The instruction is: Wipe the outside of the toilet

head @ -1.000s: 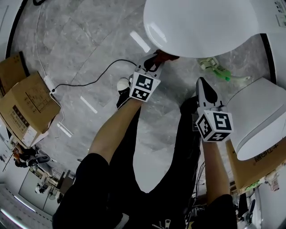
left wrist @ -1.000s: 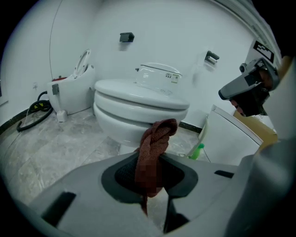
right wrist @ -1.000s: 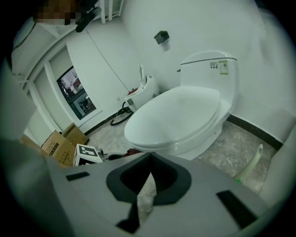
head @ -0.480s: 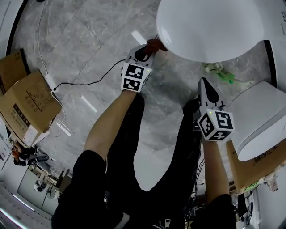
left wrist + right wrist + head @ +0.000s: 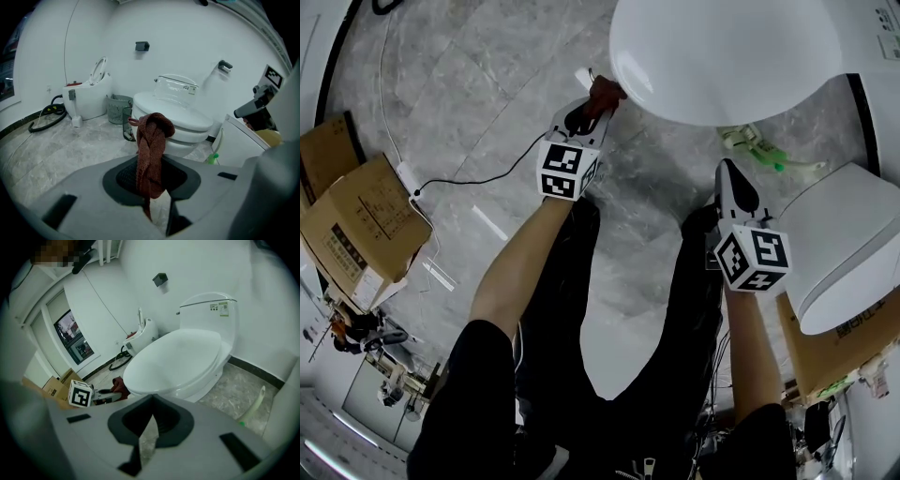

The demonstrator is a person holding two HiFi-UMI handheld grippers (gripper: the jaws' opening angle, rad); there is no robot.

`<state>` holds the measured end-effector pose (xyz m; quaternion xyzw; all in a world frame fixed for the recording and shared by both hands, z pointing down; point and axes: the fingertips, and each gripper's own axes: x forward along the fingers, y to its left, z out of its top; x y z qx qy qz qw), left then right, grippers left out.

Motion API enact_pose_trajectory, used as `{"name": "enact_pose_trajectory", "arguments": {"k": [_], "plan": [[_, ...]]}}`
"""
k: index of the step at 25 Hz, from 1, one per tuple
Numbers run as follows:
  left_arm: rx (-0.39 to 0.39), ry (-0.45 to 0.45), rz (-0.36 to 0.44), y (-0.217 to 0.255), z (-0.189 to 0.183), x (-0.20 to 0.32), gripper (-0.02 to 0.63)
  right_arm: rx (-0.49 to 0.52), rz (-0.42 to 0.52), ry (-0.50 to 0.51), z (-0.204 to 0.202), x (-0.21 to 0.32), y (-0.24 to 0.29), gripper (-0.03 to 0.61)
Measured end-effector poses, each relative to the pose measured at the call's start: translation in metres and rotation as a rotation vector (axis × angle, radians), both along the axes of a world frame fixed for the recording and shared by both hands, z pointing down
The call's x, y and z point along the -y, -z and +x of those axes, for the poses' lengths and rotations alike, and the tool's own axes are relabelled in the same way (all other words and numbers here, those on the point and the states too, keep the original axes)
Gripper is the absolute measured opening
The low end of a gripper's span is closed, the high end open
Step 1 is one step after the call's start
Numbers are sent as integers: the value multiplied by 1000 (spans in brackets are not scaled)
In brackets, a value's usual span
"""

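Note:
A white toilet [image 5: 722, 52] fills the top of the head view, lid down. My left gripper [image 5: 584, 114] is shut on a reddish-brown cloth [image 5: 606, 91], and the cloth touches the bowl's left outer side. In the left gripper view the cloth [image 5: 152, 131] hangs bunched between the jaws of the left gripper [image 5: 150, 164]. My right gripper [image 5: 727, 171] hovers shut and empty above the floor, below the bowl's front right. The right gripper view looks past the right gripper [image 5: 151, 403] at the toilet [image 5: 183, 357], the cloth [image 5: 119, 385] and the left gripper's marker cube [image 5: 80, 393].
Cardboard boxes [image 5: 356, 216] stand at the left, with a black cable [image 5: 487, 173] running across the marble floor. A green and white bottle [image 5: 759, 145] lies by the toilet's base. Another white fixture [image 5: 848, 244] sits on a box at the right. A second toilet [image 5: 173, 119] and a basket [image 5: 117, 108] stand further off.
The left gripper has carried the cloth from under the bowl's front tip round to its left side. The right gripper has stayed where it was.

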<state>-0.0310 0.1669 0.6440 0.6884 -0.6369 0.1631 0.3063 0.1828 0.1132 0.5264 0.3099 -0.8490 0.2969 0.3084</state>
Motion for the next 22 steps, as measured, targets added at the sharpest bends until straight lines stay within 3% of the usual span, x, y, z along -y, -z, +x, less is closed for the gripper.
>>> {"name": "enact_pose_trajectory", "arguments": {"k": [11,18,22], "plan": [[-57,-95,-21,15,120,-22,95,-16,78,24,77,28,14,3],[-96,-160,-7,24,207,14,95,5,98,-102,159,61,27,3],[-109,-187,24,20,254,65,95,17,113,-146,205,93,24,3]]}}
